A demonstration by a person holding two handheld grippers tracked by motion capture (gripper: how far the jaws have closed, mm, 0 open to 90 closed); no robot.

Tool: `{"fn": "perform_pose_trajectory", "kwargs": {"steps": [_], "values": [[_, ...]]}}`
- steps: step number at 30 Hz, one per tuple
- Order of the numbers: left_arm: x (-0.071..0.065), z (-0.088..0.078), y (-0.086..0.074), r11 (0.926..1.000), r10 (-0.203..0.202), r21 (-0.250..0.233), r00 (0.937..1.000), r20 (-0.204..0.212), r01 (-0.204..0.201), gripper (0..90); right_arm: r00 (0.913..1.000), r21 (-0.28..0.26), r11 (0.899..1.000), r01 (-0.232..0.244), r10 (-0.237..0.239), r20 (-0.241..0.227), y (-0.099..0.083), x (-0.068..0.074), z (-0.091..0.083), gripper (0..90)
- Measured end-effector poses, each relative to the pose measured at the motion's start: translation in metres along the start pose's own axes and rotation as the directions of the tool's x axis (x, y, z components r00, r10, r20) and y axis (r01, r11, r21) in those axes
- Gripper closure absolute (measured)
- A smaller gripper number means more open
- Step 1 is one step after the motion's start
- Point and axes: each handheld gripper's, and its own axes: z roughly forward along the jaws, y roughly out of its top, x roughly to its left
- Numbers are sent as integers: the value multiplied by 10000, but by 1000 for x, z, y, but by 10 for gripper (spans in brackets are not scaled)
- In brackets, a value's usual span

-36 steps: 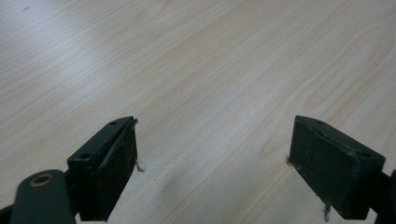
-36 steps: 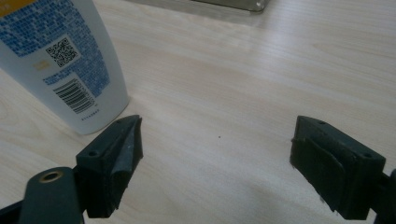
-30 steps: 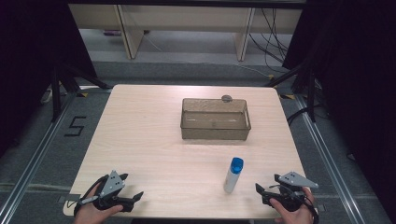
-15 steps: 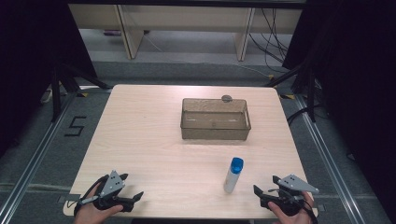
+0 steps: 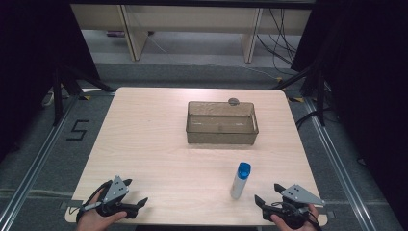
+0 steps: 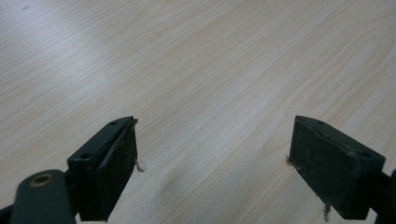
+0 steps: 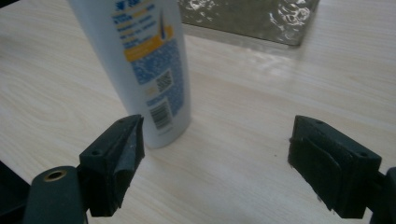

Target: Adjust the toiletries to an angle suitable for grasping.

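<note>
Grey carpeted floor and pale shelving legs lie beyond the light wood-grain tabletop you work at; dark curtains close in both sides.

Your left gripper sits at the near left corner of the tabletop, held in your left hand; its jaws stand wide apart with nothing between them — the left gripper view has bare wood grain between the two black pads.

Your right gripper rests at the near right corner in your right hand, its jaws likewise spread wide and holding nothing; the tall white plastic bottle with a blue cap stands upright just beside it, toward the middle of the near edge. In the right gripper view that bottle rises right behind the left-hand jaw, label and barcode facing you, close to the pad but not between the jaws; whether it touches the pad you cannot tell.

Farther back, right of the tabletop's centre, sits the clear brownish rectangular plastic bin — well apart from the bottle; a small dark round object lies at its far rim.
</note>
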Motion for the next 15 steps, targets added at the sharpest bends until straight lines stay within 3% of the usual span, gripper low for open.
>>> {"fn": "perform_pose_trajectory", "kwargs": {"steps": [1, 2, 3, 4, 8, 9, 10, 15], "values": [[0, 0, 0, 10000, 0, 0, 10000, 0, 0, 148, 10000, 0, 10000, 0, 0, 0, 0, 0, 0, 190], [0, 0, 0, 10000, 57, 26, 9999, -87, -57, 148, 9994, 48, 9995, -304, 305, -138, 0, 4, 0, 190], [0, 0, 0, 10000, 25, 49, 10000, -19, -25, 148, 9999, 89, 10000, -19, 21, -153, 1, 4, 0, 190], [0, 0, 0, 10000, 43, 88, 10000, -30, -42, 148, 9997, 88, 9998, -170, 171, -150, 1, 7, 1, 191], [0, 0, 0, 10000, 50, 81, 10000, -4, -50, 148, 9997, 45, 10000, 87, -86, -239, 4, 10, 3, 191], [-1, 1, 0, 9999, -116, -54, 9999, 69, 116, 148, 9993, 6, 9999, 116, -116, -351, 5, 11, 3, 191], [-1, 1, 0, 9999, -126, -53, 9999, 67, 126, 148, 9989, -173, 9993, 343, -349, -326, 5, 12, 5, 191], [0, 0, 0, 9999, 76, 118, 10000, -31, -76, 148, 9986, -136, 9993, 358, -363, -383, 8, 16, 7, 191]]}}
